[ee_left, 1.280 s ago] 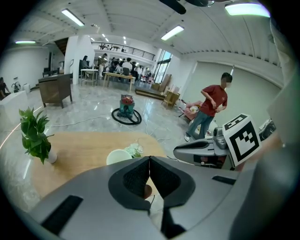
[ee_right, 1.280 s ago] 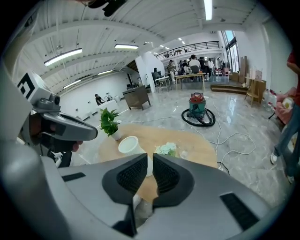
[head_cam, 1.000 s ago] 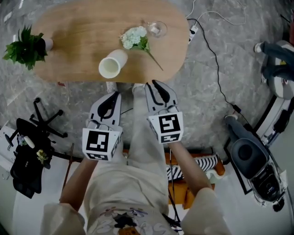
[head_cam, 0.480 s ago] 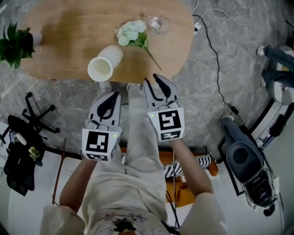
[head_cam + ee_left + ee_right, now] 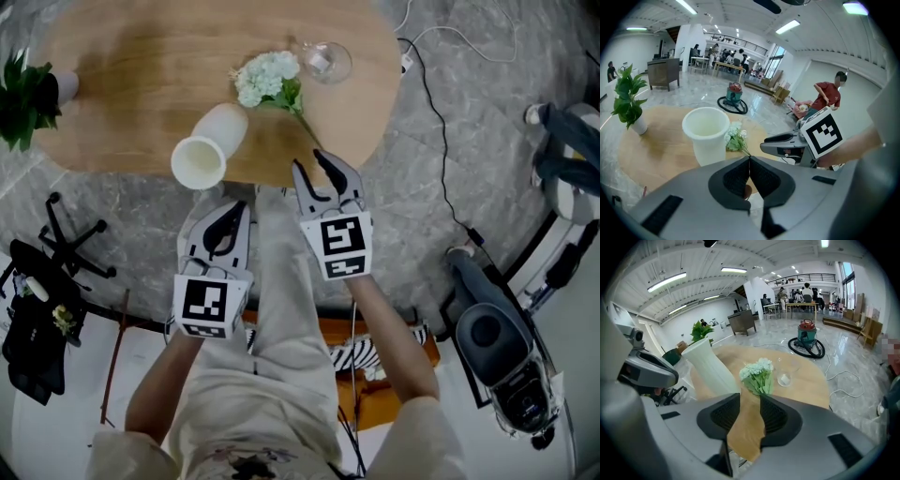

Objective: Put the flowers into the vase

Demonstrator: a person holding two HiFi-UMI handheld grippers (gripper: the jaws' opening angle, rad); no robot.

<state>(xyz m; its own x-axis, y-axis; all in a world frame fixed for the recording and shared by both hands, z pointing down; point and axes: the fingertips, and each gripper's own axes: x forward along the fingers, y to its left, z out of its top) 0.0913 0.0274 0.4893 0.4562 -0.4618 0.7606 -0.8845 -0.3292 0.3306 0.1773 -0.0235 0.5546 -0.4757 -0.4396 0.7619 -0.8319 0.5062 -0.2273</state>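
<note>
The bunch of white flowers with green leaves and a thin green stem (image 5: 265,78) (image 5: 736,139) (image 5: 758,373) lies on its side on the oval wooden surface (image 5: 131,66), toward that surface's near right part. In the head view its long axis runs on a diagonal. The blossom head points away from the person and to the left, and the bare stem end points toward the person and to the right, close to the near edge.

The tall white ribbed vase (image 5: 206,145) (image 5: 707,133) (image 5: 712,366) stands upright just left of the flowers, mouth open upward, with nothing seen inside. A clear drinking glass (image 5: 323,61) (image 5: 785,376) stands just beside the blossom head on its far right side. A green potted plant in a white pot (image 5: 28,89) (image 5: 628,101) stands well apart at the left end of the surface.

The right hand-held gripper (image 5: 314,167) (image 5: 750,397) is at the near edge of the surface, tips aimed along the stem line. Its jaws have just been opening and stand apart, with nothing gripped. The stem end lies just ahead of the gap, and no contact is visible.

The left hand-held gripper (image 5: 228,211) (image 5: 749,159) is short of the surface's edge, below the vase in the head view. Its jaws are closed tip to tip and hold nothing.
</note>
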